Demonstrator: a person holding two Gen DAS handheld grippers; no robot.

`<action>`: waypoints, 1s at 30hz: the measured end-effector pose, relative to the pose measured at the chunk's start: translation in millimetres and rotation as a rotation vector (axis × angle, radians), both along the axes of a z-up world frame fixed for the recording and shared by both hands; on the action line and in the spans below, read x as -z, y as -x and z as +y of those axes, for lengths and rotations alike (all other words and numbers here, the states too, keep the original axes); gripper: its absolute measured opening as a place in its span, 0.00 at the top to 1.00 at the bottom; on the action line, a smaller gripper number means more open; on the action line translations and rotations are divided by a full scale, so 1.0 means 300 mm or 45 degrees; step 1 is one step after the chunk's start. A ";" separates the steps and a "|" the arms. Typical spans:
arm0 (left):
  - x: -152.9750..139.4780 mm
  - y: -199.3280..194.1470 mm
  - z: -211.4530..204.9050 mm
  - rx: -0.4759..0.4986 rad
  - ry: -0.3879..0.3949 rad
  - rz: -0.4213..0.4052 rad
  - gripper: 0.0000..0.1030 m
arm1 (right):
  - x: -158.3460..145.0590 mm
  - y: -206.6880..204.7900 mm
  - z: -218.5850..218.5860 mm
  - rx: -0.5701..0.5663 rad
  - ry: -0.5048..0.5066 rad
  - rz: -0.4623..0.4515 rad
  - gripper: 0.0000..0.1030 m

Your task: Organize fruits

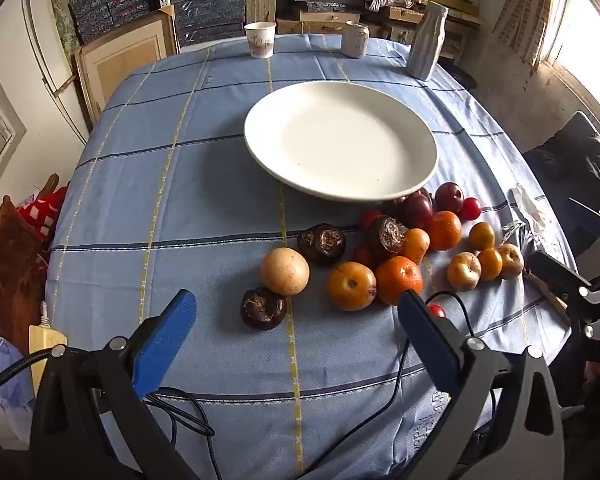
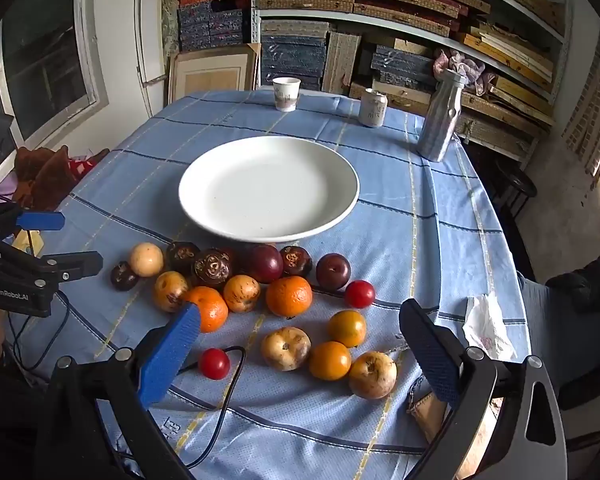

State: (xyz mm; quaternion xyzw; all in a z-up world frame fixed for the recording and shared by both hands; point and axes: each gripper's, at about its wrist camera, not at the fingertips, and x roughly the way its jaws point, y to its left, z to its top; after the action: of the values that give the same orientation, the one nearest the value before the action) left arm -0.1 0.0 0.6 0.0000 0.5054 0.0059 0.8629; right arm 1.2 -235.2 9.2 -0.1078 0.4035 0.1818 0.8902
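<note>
Both sets of fingers, on the left gripper (image 1: 296,312) and the right gripper (image 2: 300,328), are spread wide and nothing is held. The fruits (image 2: 288,296) are scattered on the cloth-covered surface (image 2: 400,220) just before the white plate (image 2: 220,184) (bare so far). No sorting appears begun; one fruit should be straddled and gripped first.
</note>
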 end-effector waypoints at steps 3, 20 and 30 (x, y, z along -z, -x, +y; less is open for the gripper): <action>-0.001 0.000 0.003 -0.004 0.006 -0.001 0.04 | 0.007 -0.003 -0.012 0.002 -0.003 0.012 0.03; -0.005 -0.002 0.012 -0.028 0.002 0.001 0.04 | -0.023 0.013 -0.022 0.009 -0.060 -0.021 0.03; 0.002 -0.018 0.016 -0.026 -0.002 0.013 0.04 | -0.023 -0.006 -0.028 0.017 -0.062 -0.024 0.03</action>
State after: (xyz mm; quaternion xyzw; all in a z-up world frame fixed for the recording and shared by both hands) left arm 5.1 4.7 0.0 -0.0046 0.5099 0.0151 0.8601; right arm 2.9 -243.6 16.1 -0.0853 0.3912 0.1846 0.8975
